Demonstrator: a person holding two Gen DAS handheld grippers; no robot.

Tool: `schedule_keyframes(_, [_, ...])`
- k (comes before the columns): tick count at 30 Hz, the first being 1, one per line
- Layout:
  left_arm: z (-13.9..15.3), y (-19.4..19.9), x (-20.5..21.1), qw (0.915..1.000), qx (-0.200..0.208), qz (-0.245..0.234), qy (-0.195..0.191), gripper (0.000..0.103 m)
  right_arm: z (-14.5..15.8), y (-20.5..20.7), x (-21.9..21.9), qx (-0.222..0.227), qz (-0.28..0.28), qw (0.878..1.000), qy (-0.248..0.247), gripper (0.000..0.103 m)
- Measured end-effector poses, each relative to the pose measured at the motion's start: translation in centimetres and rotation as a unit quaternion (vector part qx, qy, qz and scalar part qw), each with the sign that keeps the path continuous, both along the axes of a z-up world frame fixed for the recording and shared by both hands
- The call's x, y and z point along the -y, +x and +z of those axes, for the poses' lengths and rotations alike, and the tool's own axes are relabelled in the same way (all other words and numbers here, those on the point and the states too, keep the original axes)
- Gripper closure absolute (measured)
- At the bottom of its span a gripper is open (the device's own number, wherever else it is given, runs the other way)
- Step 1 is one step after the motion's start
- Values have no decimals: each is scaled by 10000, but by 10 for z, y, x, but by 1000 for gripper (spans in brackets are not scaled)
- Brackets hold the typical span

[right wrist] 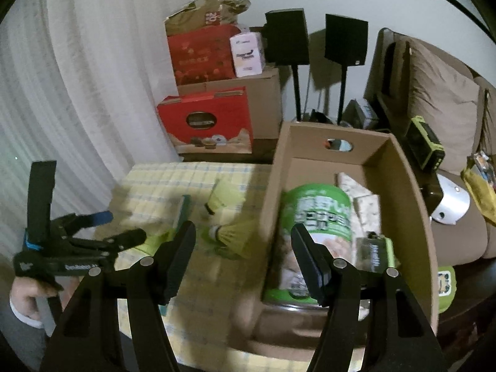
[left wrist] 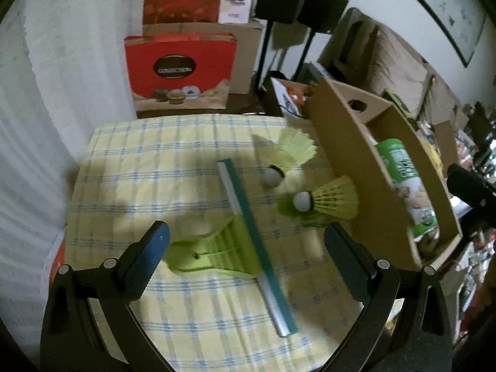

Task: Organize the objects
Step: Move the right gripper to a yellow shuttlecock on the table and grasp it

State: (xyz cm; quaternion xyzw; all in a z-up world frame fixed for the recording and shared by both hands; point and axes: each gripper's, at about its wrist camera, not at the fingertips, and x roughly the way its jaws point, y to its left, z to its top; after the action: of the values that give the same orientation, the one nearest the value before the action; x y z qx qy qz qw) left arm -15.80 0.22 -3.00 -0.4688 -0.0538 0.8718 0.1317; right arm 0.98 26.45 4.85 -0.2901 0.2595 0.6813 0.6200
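Left fingers [left wrist: 161, 248] released above teal bar [left wrist: 251, 232], right fingers [right wrist: 183, 248] released, box wall [right wrist: 269, 204] between

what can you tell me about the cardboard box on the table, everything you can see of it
The cardboard box is plain brown corrugated board, open at the top, long and fairly deep, with an oval handle hole cut in its far end wall. It stands upright on the right side of the yellow checked tablecloth, beside the shuttlecocks. Inside, a green and white can lies on its side next to pale wrapped packets and a small dark item. No gripper touches the box.
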Motion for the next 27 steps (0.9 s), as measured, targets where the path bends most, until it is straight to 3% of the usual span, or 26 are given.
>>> schedule_keyframes(14, [0,-10,36,9988,-203,455,-36,3,-30,-50,-46,236,-56,9997,-60,38])
schedule_keyframes(27, [-11,-18,61,9976,-190,667,-30,3,-69,-66,-80,288,-408,9982,-333,38])
